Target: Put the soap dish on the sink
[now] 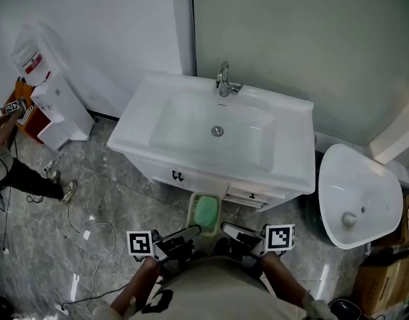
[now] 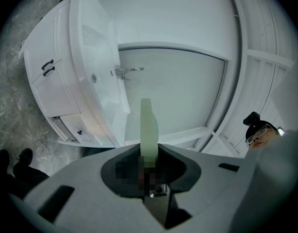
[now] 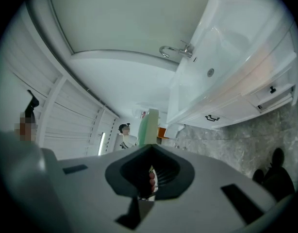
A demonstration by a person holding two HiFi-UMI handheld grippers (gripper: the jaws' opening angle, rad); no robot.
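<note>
Holding the dish (image 1: 206, 211) in both tools, you are standing just in front of the sink (image 1: 191, 105). The dish is hanging over the floor (image 1: 111, 199) near the cabinet front, not yet on the sink top. The left gripper (image 1: 193, 231) is clamping the dish's near left corner and the right gripper (image 1: 227, 227) its near right corner. In each gripper view the green dish is showing edge-on, pinched between the jaws.

A drawer (image 1: 248, 195) is sticking out slightly just right of the dish. The faucet (image 1: 224, 82) is sitting at the sink's back rim, and the drain (image 1: 218, 131) is lying in the bowl. A loose basin (image 1: 358, 199) is lying beside the sink's right end, with a box (image 1: 384, 272) near it. A white dispenser (image 1: 48, 92) is leaning by the left wall, a cable (image 1: 91, 232) is trailing over the floor, and a person (image 1: 31, 179) is crouching at the far left.
</note>
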